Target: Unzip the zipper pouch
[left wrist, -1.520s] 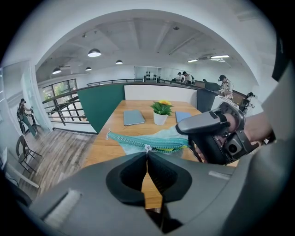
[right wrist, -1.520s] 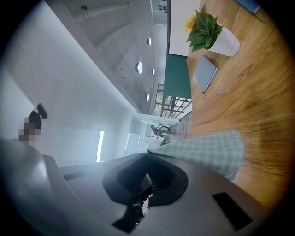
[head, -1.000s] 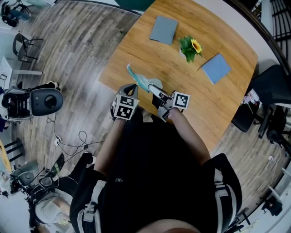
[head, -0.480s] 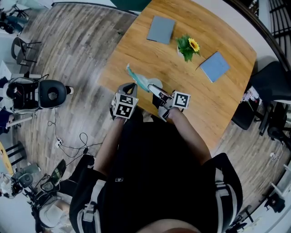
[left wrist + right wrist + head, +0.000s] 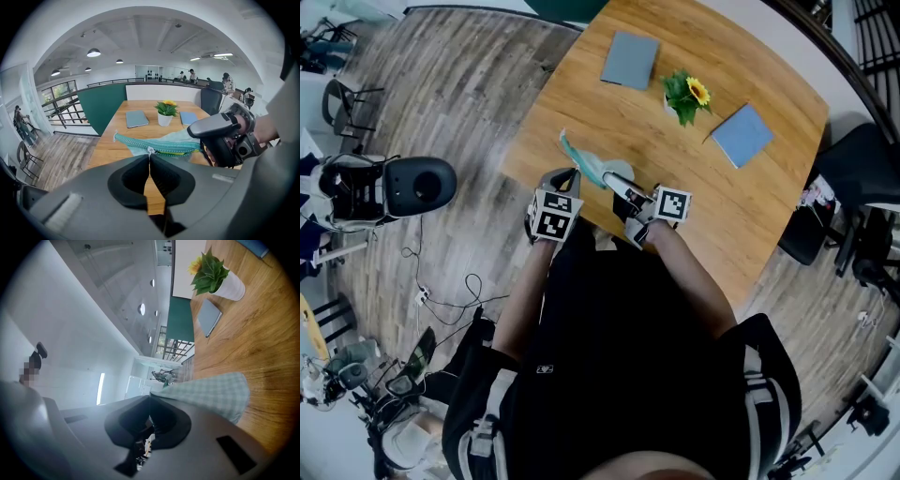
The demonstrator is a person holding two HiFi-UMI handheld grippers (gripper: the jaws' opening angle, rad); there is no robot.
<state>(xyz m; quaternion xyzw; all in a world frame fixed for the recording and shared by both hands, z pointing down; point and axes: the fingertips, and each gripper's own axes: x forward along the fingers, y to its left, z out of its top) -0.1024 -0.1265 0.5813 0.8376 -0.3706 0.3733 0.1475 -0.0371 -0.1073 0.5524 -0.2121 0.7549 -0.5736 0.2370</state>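
Two clamps: left gripper pinches the zipper pull, right gripper anchors the checked pouch for tension.

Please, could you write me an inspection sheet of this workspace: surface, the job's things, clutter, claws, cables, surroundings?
Surface: wooden table, light wood.
Job's things: zipper pouch, green checked, stretched out near the table's edge; zipper pull partway along its zipper.
Clutter: two grey notebooks and a potted sunflower, all apart from the pouch.
Grippers: left claw shut on the zipper pull; right claw shut on the pouch's fabric.
Cables: loose cables on the floor, at the person's left.
Surroundings: wheeled machine, black chair.
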